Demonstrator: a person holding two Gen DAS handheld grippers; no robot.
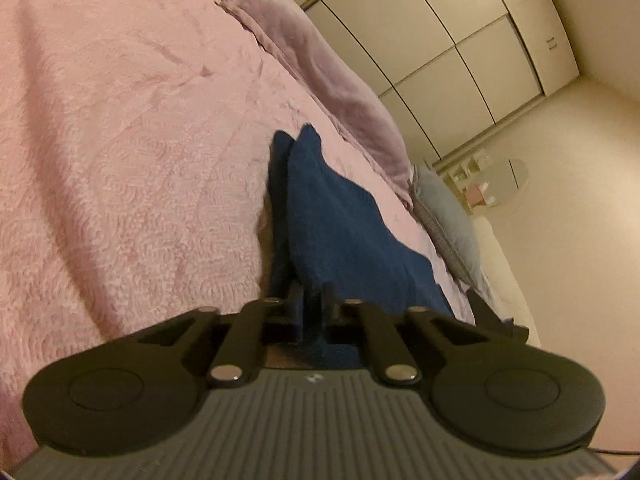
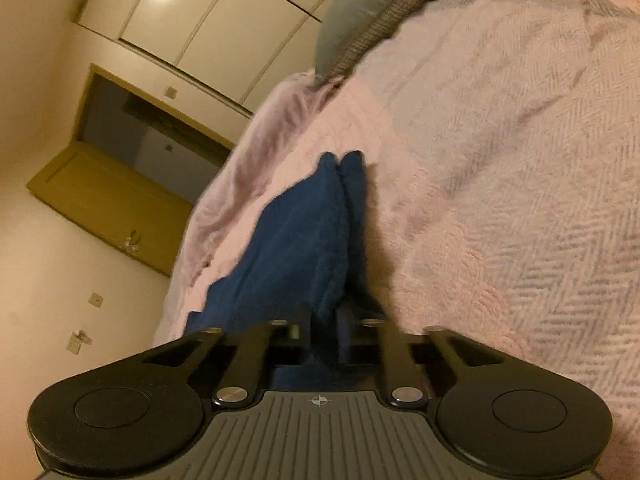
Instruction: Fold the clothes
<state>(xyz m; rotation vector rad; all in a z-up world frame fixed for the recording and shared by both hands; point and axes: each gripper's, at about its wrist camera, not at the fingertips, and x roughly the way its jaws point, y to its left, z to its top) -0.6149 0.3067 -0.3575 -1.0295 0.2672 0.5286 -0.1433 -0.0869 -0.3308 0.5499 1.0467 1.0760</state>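
The left gripper (image 1: 311,304) has its jaws narrowed onto a fold of blue cloth (image 1: 332,216), which runs forward from the jaws over the pink bedspread (image 1: 120,152). The right gripper (image 2: 325,330) likewise pinches the cloth (image 2: 296,240), doubled ahead of its jaws above the bedspread (image 2: 500,160).

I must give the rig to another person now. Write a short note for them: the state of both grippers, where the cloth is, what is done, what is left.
Left gripper: shut on the blue cloth.
Right gripper: shut on the same blue cloth.
The cloth hangs doubled from both grippers above the pink bedspread, two layers together.
Done: it seems folded once.
Left: probably lay it on the bed, fold again, release.
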